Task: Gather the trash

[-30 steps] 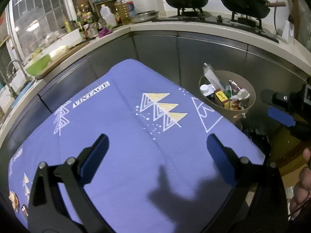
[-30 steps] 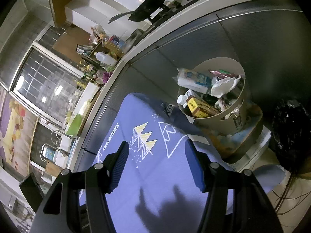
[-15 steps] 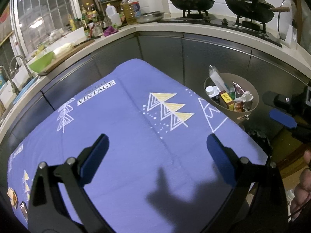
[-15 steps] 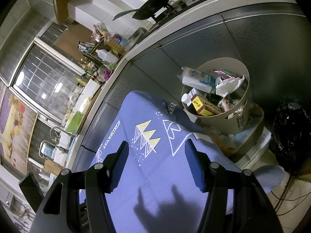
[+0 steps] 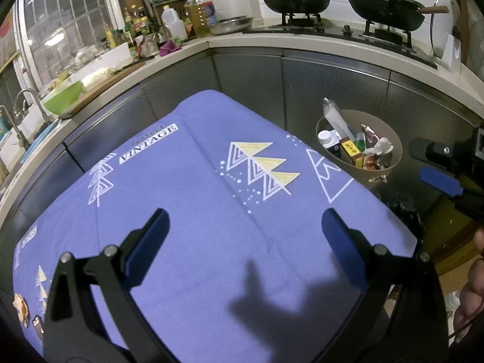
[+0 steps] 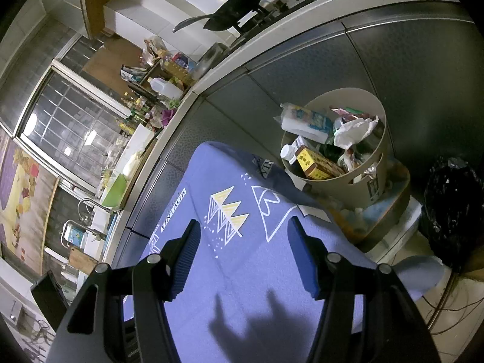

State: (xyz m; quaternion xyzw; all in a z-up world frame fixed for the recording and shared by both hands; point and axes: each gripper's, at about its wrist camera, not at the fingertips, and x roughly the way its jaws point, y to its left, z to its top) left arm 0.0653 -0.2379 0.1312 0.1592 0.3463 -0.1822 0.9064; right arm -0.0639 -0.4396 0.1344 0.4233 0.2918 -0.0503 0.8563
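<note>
A round beige bin (image 5: 390,139) (image 6: 348,181) stands past the far right corner of a table under a purple patterned cloth (image 5: 211,205) (image 6: 242,266). It is filled with trash: a white bottle, a yellow box (image 6: 311,163), crumpled white paper (image 6: 354,127), wrappers. My left gripper (image 5: 243,222) hovers open above the cloth, nothing between its blue pads. My right gripper (image 6: 243,233) is also open and empty over the cloth, pointing toward the bin; it shows at the right edge of the left wrist view (image 5: 441,178). A few small scraps (image 5: 21,311) lie at the cloth's near left edge.
A black rubbish bag (image 6: 453,208) sits on the floor right of the bin. Grey cabinet fronts and a pale counter (image 5: 272,42) curve behind the table, carrying woks (image 5: 296,0) on a stove, bottles, a green bowl (image 5: 63,101) and a sink. A hand (image 5: 472,287) shows at right.
The left wrist view has shifted slightly, so the table and bin sit a little lower and to the right. Both grippers keep the same opening; nothing was picked up or released.
</note>
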